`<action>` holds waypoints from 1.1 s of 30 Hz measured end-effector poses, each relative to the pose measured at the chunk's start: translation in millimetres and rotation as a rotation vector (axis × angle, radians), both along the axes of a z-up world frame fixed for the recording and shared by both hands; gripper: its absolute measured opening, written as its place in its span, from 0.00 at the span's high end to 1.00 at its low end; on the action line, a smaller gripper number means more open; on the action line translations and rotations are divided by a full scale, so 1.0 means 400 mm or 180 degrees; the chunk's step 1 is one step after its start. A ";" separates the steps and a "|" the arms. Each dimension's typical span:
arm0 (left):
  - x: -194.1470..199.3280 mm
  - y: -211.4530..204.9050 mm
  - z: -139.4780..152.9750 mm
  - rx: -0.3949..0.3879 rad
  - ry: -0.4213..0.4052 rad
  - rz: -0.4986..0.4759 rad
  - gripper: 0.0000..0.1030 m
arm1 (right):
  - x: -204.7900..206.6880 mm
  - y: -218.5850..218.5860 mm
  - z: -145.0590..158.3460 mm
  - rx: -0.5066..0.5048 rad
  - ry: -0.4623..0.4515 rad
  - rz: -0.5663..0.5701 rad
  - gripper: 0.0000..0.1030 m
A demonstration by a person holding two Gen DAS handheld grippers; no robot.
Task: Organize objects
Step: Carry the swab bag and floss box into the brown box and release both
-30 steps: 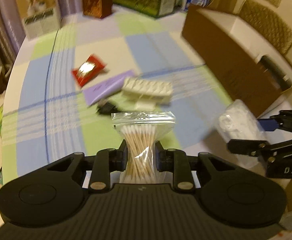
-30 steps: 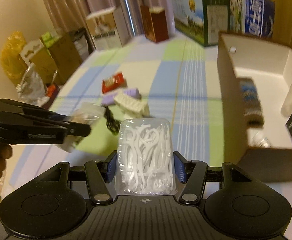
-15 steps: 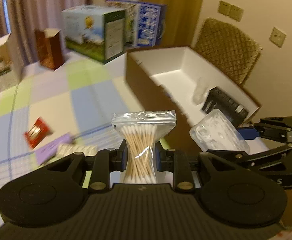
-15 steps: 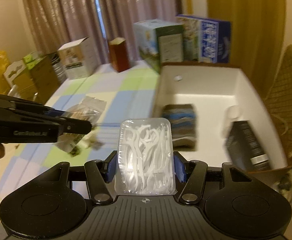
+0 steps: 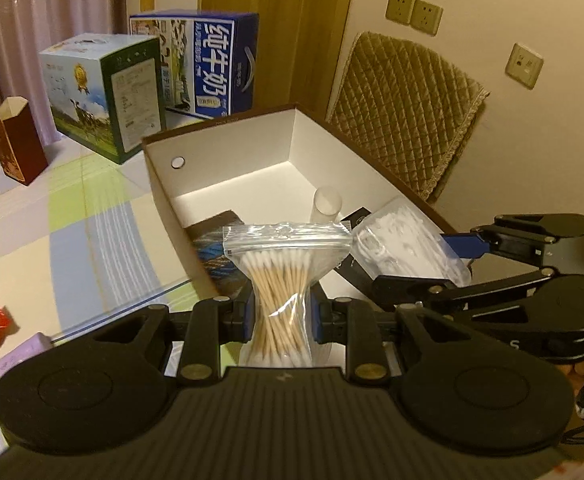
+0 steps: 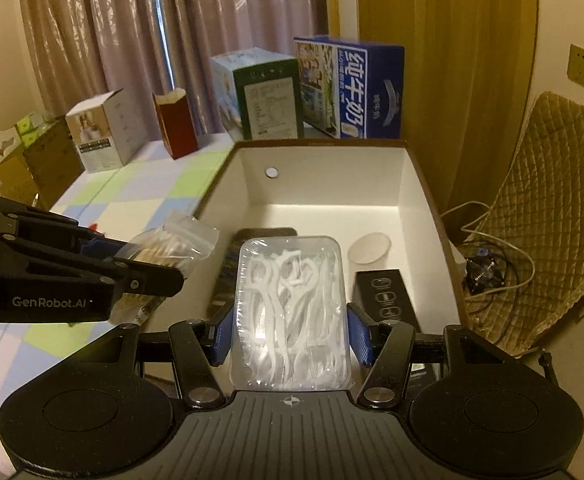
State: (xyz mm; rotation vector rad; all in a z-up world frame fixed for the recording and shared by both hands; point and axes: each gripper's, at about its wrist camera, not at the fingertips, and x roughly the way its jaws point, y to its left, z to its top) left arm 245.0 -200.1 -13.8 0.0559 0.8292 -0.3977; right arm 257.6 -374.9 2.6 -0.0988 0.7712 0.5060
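blue milk carton point(image 5: 220, 64), quilted chair point(image 5: 407, 108), curtains point(image 6: 132, 32)

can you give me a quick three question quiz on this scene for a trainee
1. True or false: the left tool is shut on a swab bag.
2. What does the right tool hold: A a red packet, B a floss case, C a cup?
3. Name one thing already lying in the box.

Key:
1. True.
2. B.
3. The cup (or the black carton).
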 end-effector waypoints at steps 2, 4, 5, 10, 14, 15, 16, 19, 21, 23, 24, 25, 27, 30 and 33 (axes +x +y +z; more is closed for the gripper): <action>0.017 -0.019 -0.016 0.0022 0.0052 0.0027 0.79 | 0.021 -0.010 -0.011 -0.0004 0.0038 0.0027 0.47; 0.036 -0.033 -0.033 0.0023 0.0132 0.0058 0.79 | 0.041 -0.017 -0.024 -0.0016 0.0071 0.0058 0.47; 0.046 -0.038 -0.040 0.0023 0.0164 0.0070 0.79 | 0.049 -0.019 -0.030 -0.0024 0.0083 0.0074 0.47; 0.083 -0.067 -0.079 0.0085 0.0354 0.0141 0.79 | 0.090 -0.022 -0.062 -0.0064 0.0196 0.0155 0.47; 0.106 -0.082 -0.112 0.0149 0.0457 0.0198 0.79 | 0.110 -0.024 -0.081 -0.0072 0.0263 0.0190 0.47; 0.110 -0.085 -0.117 0.0158 0.0475 0.0206 0.79 | 0.117 -0.025 -0.085 -0.0065 0.0278 0.0195 0.47; 0.115 -0.087 -0.123 0.0174 0.0494 0.0220 0.79 | 0.121 -0.027 -0.087 -0.0060 0.0289 0.0199 0.47; 0.128 -0.090 -0.134 0.0193 0.0536 0.0249 0.79 | 0.134 -0.032 -0.091 -0.0058 0.0305 0.0221 0.47; 0.135 -0.092 -0.138 0.0211 0.0549 0.0235 0.78 | 0.143 -0.034 -0.093 -0.0053 0.0315 0.0224 0.47; 0.139 -0.095 -0.137 0.0244 0.0542 0.0232 0.78 | 0.149 -0.035 -0.095 -0.0041 0.0329 0.0231 0.47; 0.140 -0.096 -0.136 0.0265 0.0528 0.0224 0.78 | 0.152 -0.035 -0.097 -0.0038 0.0339 0.0242 0.47; 0.141 -0.097 -0.135 0.0277 0.0520 0.0223 0.77 | 0.154 -0.034 -0.098 -0.0039 0.0343 0.0249 0.47; 0.143 -0.096 -0.130 0.0297 0.0489 0.0232 0.68 | 0.158 -0.034 -0.101 -0.0030 0.0360 0.0267 0.47; 0.144 -0.090 -0.119 0.0366 0.0420 0.0274 0.61 | 0.164 -0.031 -0.105 -0.0022 0.0378 0.0291 0.47; 0.145 -0.080 -0.110 0.0379 0.0384 0.0289 0.55 | 0.172 -0.026 -0.113 -0.0021 0.0410 0.0303 0.47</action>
